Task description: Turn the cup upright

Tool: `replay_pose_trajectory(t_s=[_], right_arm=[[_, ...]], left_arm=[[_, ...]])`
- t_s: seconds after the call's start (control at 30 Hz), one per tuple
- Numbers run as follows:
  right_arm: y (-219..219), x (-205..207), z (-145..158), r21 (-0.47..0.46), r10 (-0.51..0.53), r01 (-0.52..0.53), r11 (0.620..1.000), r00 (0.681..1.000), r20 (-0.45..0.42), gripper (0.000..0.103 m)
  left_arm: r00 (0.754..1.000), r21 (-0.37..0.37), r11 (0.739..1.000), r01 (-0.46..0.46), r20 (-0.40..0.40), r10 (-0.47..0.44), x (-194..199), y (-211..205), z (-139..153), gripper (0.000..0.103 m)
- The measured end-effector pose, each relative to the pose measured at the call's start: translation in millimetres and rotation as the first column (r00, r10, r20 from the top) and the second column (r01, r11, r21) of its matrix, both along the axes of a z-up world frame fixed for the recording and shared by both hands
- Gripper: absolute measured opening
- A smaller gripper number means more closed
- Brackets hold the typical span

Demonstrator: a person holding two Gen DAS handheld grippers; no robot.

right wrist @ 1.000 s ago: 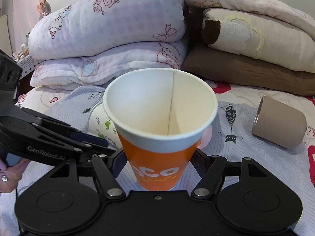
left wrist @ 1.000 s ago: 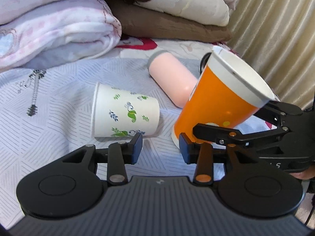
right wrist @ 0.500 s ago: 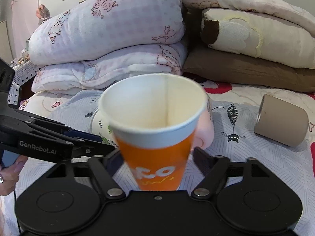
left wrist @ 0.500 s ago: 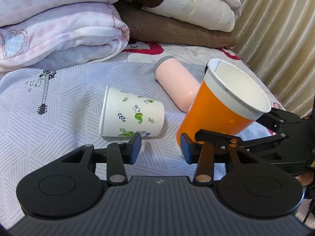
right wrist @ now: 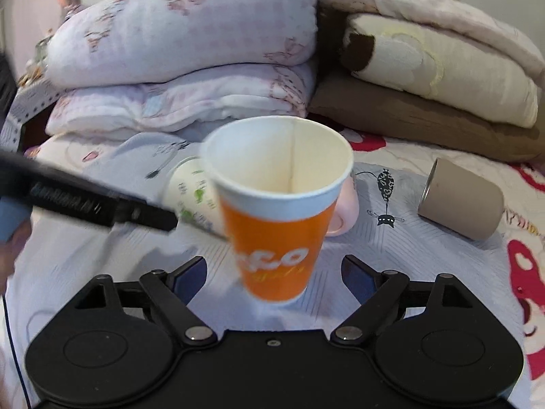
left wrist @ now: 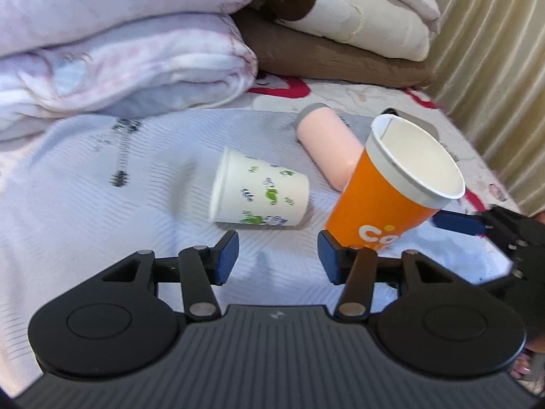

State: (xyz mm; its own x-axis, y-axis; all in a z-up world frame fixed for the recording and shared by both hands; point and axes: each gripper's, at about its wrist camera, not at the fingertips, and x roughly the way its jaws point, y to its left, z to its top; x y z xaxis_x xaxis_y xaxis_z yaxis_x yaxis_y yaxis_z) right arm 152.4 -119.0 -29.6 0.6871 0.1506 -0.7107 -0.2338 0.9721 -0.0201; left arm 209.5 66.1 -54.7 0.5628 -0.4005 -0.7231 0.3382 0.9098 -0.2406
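An orange paper cup (right wrist: 279,231) with a white rim stands mouth-up on the bed, leaning slightly; it also shows in the left wrist view (left wrist: 391,194). My right gripper (right wrist: 274,274) is open, its pads apart on either side of the cup's base and not touching it. My left gripper (left wrist: 277,255) is open and empty, just left of the orange cup. A white cup with green leaf print (left wrist: 259,194) lies on its side beyond the left gripper. A pink cup (left wrist: 327,146) lies on its side behind the orange cup.
A tan cup (right wrist: 463,197) lies on its side at the right. Folded quilts and pillows (right wrist: 190,54) are stacked at the back. A curtain (left wrist: 494,68) hangs at the right. The bed is covered with a pale quilted sheet (left wrist: 85,204).
My right gripper has opened and let go of the orange cup, which now stands on the bed. My left gripper has opened wider and drawn back a little.
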Motion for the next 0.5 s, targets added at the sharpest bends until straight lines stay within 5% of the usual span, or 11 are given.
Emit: replay_pose_trajectory(t_s=[0.1, 0.33, 0.5], right_arm=[[11, -22, 18, -0.053, 0.021, -0.018, 0.998, 0.999, 0.048, 0.090], [9, -80, 66, 0.038, 0.035, -0.041, 0.998, 0.987, 0.156, 0.090], [7, -107, 101, 0.025, 0.055, -0.062, 0.998, 0.973, 0.224, 0.090]], left_arm=[[0.996, 0.064, 0.998, -0.026, 0.084, 0.020, -19, 2, 21, 0.066], [0.982, -0.002, 0.992, -0.124, 0.147, 0.123, -62, 21, 68, 0.084], [0.975, -0.019, 0.986, -0.165, 0.146, 0.166, -90, 32, 100, 0.086]])
